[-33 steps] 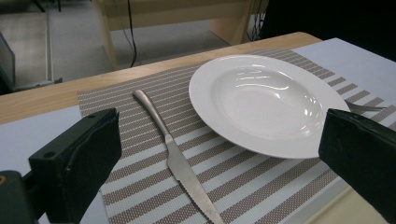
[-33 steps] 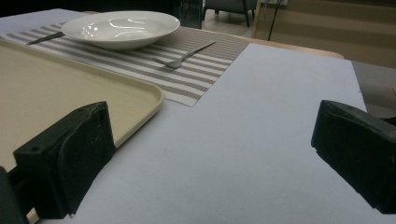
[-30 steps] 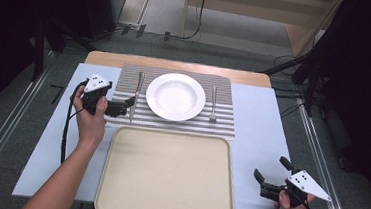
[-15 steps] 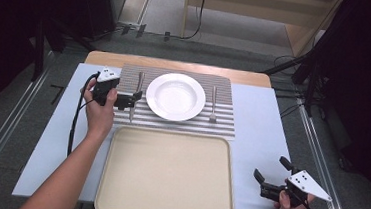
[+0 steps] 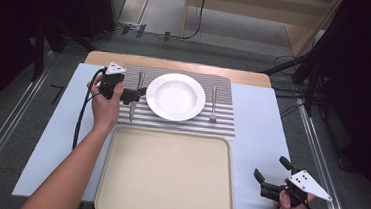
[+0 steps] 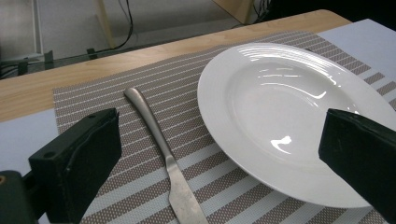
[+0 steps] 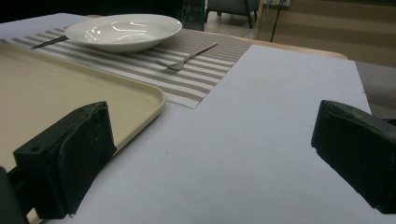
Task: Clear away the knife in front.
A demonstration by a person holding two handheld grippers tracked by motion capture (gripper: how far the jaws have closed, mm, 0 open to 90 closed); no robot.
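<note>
A white deep plate (image 5: 175, 96) (image 6: 289, 112) (image 7: 123, 30) sits on a striped placemat (image 5: 222, 122). A metal knife (image 5: 132, 108) (image 6: 161, 158) lies left of the plate and a fork (image 5: 213, 104) (image 7: 187, 58) lies right of it. My left gripper (image 5: 136, 94) (image 6: 219, 172) hovers open over the knife, its jaws spanning the knife and the plate's left rim. At the table's front right corner my right gripper (image 5: 270, 175) (image 7: 210, 163) is open with nothing between its jaws. A beige tray (image 5: 165, 175) (image 7: 42, 93) lies empty in front of the placemat.
A pale blue sheet (image 5: 262, 125) covers the wooden table (image 5: 176, 64). A black cable (image 5: 79, 121) trails from the left gripper along the person's forearm. Metal rails run along both sides of the table on the floor.
My left gripper has moved toward the far side and right, from beside the placemat's left edge to over the knife next to the plate. The right gripper has stayed still.
</note>
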